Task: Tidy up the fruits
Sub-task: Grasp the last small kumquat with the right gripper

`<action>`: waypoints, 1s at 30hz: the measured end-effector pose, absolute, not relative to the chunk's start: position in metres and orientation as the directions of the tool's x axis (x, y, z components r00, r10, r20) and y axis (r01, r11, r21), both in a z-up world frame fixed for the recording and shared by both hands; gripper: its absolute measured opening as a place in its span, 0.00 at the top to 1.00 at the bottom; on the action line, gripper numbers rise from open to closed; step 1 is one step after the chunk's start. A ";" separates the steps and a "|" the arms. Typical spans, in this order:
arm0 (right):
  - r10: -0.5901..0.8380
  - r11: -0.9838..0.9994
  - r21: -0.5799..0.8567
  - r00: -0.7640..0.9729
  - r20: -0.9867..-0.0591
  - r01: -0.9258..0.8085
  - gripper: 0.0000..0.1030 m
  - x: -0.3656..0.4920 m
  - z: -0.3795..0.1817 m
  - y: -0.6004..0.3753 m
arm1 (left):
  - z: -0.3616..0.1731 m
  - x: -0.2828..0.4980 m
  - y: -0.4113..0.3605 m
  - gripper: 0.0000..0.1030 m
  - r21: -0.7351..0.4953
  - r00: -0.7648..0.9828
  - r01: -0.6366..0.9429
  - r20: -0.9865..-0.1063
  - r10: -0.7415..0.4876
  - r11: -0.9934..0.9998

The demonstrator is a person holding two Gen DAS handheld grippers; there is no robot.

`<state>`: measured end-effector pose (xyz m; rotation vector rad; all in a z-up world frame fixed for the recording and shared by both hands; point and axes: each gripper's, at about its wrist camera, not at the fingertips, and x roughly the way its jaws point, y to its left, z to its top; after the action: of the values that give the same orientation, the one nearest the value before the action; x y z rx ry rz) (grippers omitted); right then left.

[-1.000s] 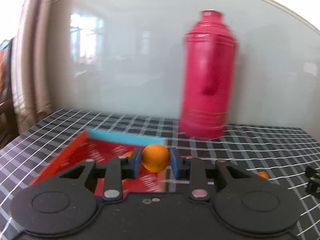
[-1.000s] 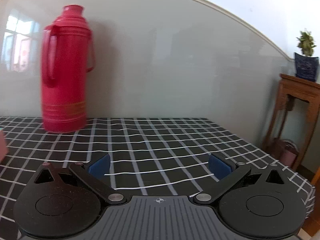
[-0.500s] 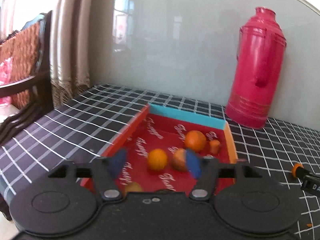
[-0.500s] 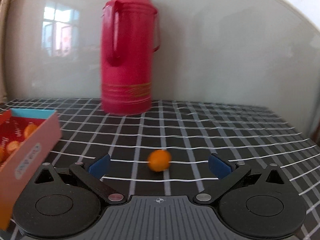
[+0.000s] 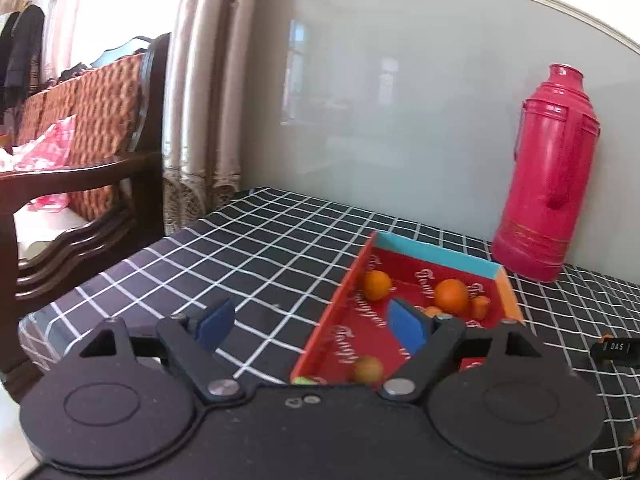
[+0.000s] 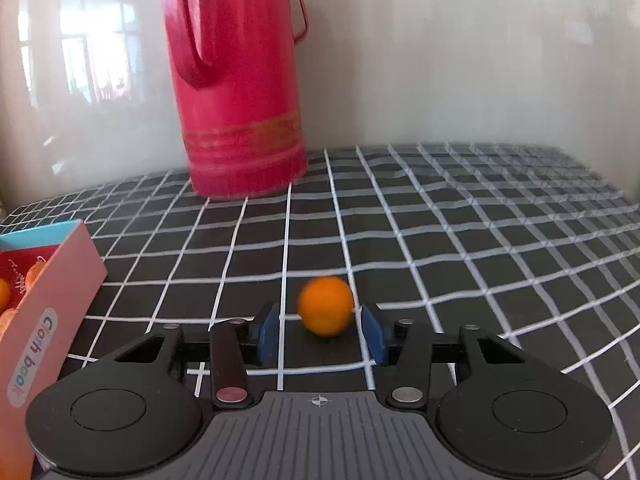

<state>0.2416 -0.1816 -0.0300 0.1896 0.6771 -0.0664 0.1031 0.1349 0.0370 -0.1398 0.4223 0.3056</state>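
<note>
Right wrist view shows the right gripper closing around a loose orange on the checked tablecloth. The fruit sits between the blue pads, nearer the right one, and neither clearly presses on it yet. This looks like the pick-up step. Next, the jaws need to finish squeezing gently, then lift and carry the orange left to the red box, where several oranges already lie. The left gripper is opening, with nothing between its jaws, above the box's near edge. A pink flask stands behind.
</note>
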 end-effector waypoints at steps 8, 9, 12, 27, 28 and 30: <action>0.011 0.991 0.115 0.791 -0.612 0.075 0.75 0.235 -0.030 -0.160 | 0.029 0.105 0.148 0.26 -0.073 0.842 -0.365 -0.451 0.295 0.928; 0.013 0.992 0.106 0.796 -0.605 0.065 0.75 0.234 -0.029 -0.155 | 0.028 0.105 0.150 0.26 -0.078 0.838 -0.372 -0.456 0.299 0.925; 0.025 0.996 0.082 0.813 -0.582 0.028 0.75 0.230 -0.025 -0.143 | 0.026 0.102 0.154 0.25 -0.091 0.833 -0.380 -0.465 0.298 0.920; 0.175 0.979 0.184 0.817 -0.550 -0.087 0.14 0.212 -0.012 -0.144 | 0.026 0.100 0.152 0.25 -0.064 0.829 -0.383 -0.463 0.313 0.922; 0.191 0.974 0.208 0.827 -0.530 -0.091 0.07 0.210 -0.011 -0.148 | 0.026 0.100 0.152 0.25 -0.067 0.831 -0.380 -0.462 0.309 0.922; 0.224 0.965 0.234 0.828 -0.513 -0.116 0.08 0.212 -0.008 -0.150 | 0.026 0.102 0.153 0.24 -0.076 0.834 -0.375 -0.463 0.301 0.924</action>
<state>0.2122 -0.1502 -0.0084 0.1965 0.5670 0.1821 0.1025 0.1526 0.0264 -0.1665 0.4617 0.3600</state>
